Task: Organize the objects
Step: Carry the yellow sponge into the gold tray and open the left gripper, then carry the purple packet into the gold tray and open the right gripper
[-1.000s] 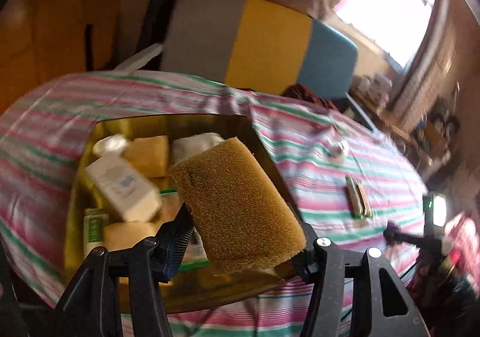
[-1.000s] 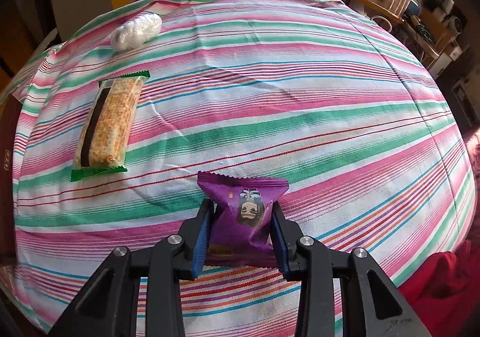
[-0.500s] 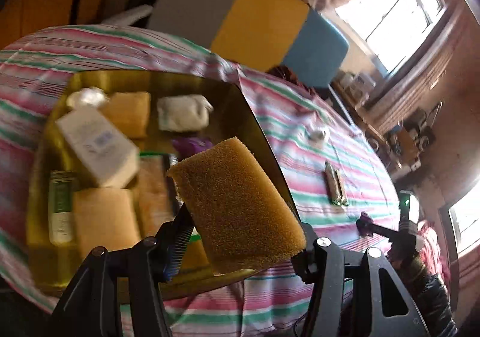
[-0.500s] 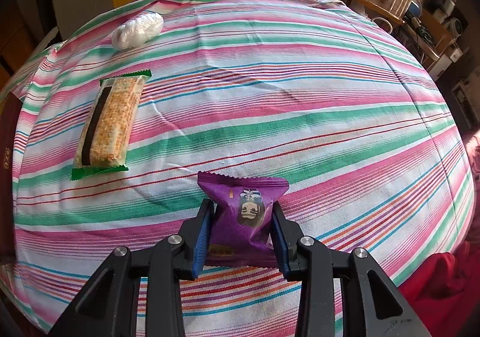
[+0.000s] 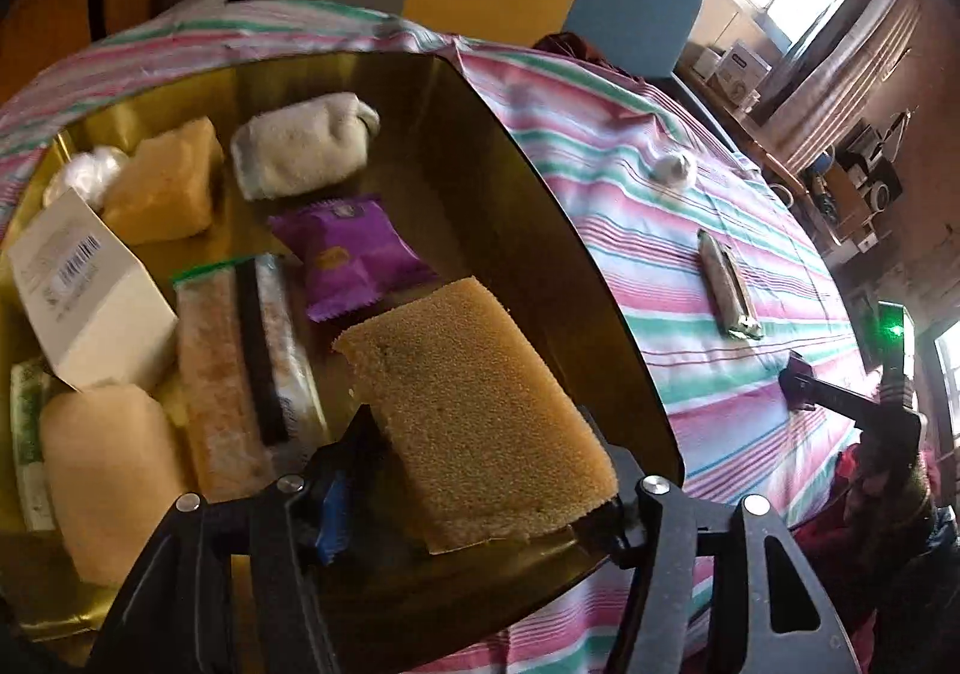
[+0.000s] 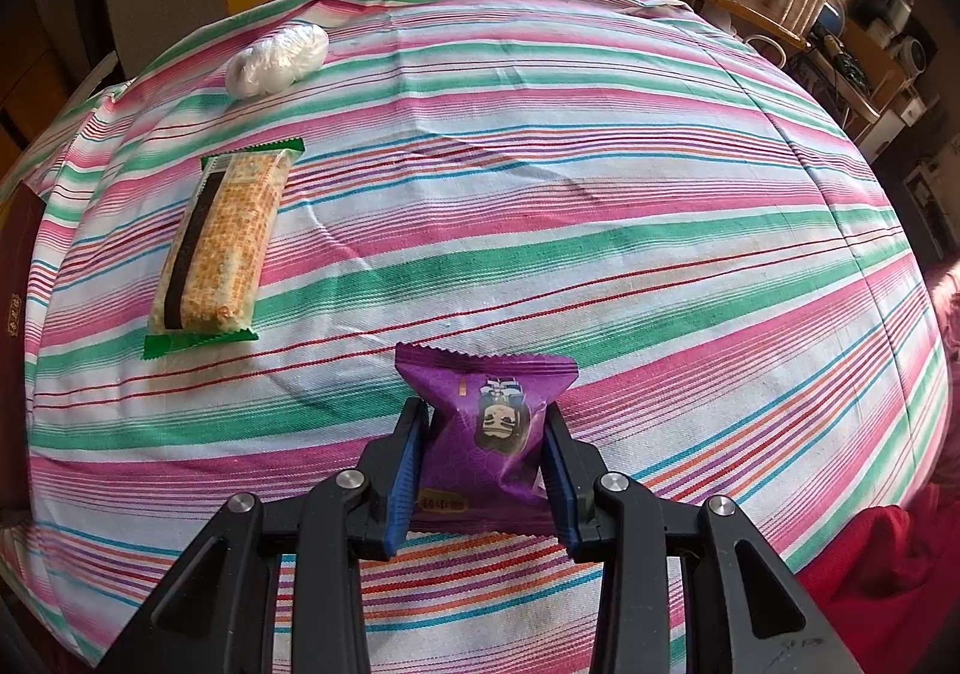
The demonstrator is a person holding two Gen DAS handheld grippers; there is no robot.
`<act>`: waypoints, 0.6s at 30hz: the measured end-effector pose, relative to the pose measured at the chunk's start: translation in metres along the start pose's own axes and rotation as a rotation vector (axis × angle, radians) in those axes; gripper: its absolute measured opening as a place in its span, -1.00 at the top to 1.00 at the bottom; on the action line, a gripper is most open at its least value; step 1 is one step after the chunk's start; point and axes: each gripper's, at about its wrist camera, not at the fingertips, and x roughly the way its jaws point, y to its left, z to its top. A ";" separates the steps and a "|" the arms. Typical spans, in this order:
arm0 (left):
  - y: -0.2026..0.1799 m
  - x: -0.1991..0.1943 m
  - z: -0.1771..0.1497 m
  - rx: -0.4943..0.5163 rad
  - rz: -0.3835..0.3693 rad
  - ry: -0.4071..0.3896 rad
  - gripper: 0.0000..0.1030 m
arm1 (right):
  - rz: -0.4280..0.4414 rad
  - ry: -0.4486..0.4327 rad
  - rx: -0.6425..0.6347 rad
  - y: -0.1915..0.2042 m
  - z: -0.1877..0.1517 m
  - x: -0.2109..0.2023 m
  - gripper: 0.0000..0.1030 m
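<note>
While the tidying is under way, the left hand-held gripper [image 5: 474, 470] is tilting down over a gold tray [image 5: 540, 230] that is sitting on the striped cloth of the bench [image 5: 690, 254]. Its jaws have just been opening, and a tan sponge [image 5: 474, 404] is lying between them at the tray's five o'clock corner. The left pad is standing clear of the sponge, so the sponge appears to be resting on the tray rather than being gripped; this looks like a release into the last free space. The rest of the tray is filling up: a second purple packet [image 5: 354, 254] is lying at the sponge's eleven o'clock, a rolled white cloth [image 5: 300, 146] beyond it at twelve, and a white box [image 5: 90, 308] at nine. The right hand-held gripper [image 6: 486, 464] is pointing steeply down with its jaws narrow, pinching a purple snack packet [image 6: 492, 428] by its two sides. The packet is sitting low against the bench [image 6: 600, 194], probably being held ready for its turn at the tray. Loose things are waiting on the cloth: a wrapped cracker bar [image 6: 219, 236] at the packet's ten o'clock and a white plastic bundle [image 6: 276, 53] farther off at eleven. Both are lying well apart from the right hand-held gripper, likely to be collected later.
</note>
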 end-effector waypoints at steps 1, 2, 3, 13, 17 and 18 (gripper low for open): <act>0.000 0.001 -0.001 -0.003 0.008 0.001 -0.25 | 0.000 0.000 0.001 -0.001 0.000 -0.001 0.25; 0.001 0.000 -0.001 -0.001 0.023 -0.007 -0.27 | 0.001 0.000 0.001 -0.001 0.000 -0.001 0.25; 0.000 -0.003 -0.002 0.006 0.048 -0.022 -0.36 | 0.000 0.000 0.001 -0.001 0.001 -0.001 0.25; 0.002 -0.033 -0.005 0.037 0.065 -0.098 -0.63 | 0.000 -0.001 0.002 0.001 0.000 0.000 0.25; 0.007 -0.071 -0.013 0.021 0.113 -0.208 -0.63 | -0.001 -0.001 0.001 0.001 0.000 -0.001 0.28; 0.011 -0.082 -0.017 0.012 0.133 -0.240 -0.63 | 0.000 -0.001 0.001 0.001 0.000 -0.001 0.29</act>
